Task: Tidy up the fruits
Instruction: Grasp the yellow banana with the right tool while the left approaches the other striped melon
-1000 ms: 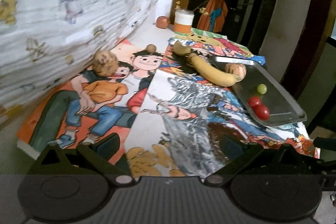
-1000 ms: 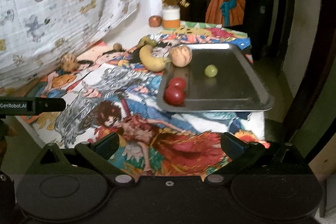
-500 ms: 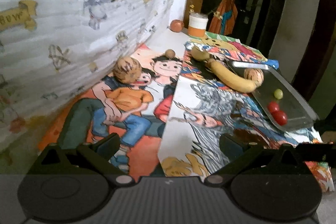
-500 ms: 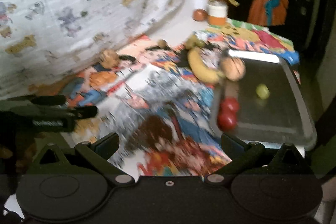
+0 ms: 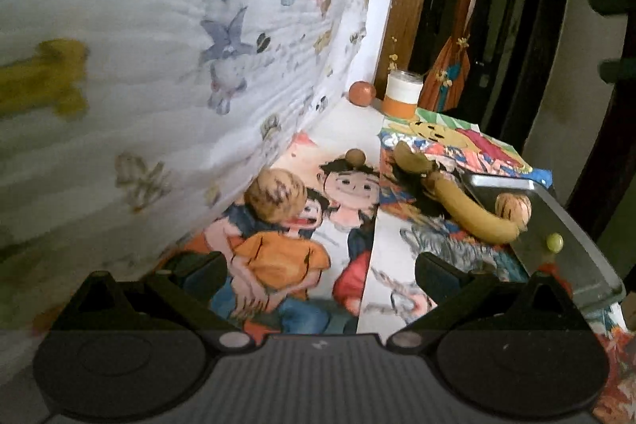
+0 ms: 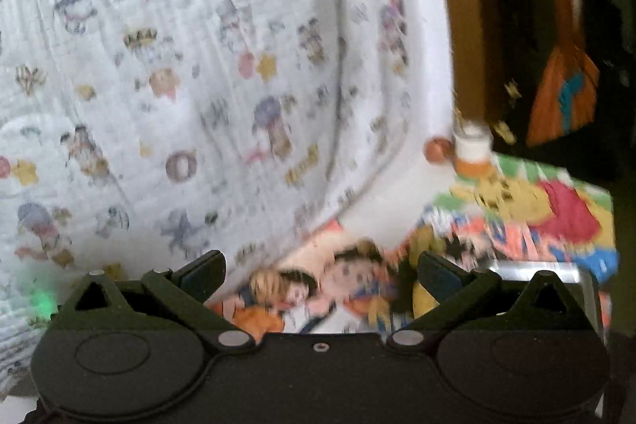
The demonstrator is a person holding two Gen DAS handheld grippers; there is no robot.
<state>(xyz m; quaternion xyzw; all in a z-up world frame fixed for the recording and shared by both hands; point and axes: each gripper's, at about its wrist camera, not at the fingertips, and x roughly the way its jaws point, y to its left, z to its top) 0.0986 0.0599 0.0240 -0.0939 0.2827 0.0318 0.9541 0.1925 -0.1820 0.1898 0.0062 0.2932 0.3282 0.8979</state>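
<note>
A tan, dark-streaked round fruit [image 5: 275, 194] lies on the cartoon-print table cover, just ahead of my open left gripper [image 5: 320, 267]. A small brown fruit [image 5: 355, 157] sits farther back. A yellow banana [image 5: 473, 211] rests against the grey metal tray [image 5: 572, 225], which holds a tan round fruit [image 5: 512, 208], a green grape [image 5: 554, 242] and a red fruit half hidden behind my finger. My right gripper [image 6: 320, 267] is open and empty; its view is blurred, showing the tan fruit [image 6: 264, 283], the banana [image 6: 423, 299] and the tray's edge [image 6: 532, 271].
A white cartoon-print cloth [image 5: 179, 66] hangs along the left side of the table. At the back stand an orange-and-white jar [image 5: 401, 99] and a reddish round fruit [image 5: 361, 93]. A dark doorway with an orange dress lies behind. The table drops off at the right.
Both grippers have swung left and forward. The left one is nearer the tan streaked fruit. The right view has turned up toward the hanging cloth, with the tray mostly out of sight.
</note>
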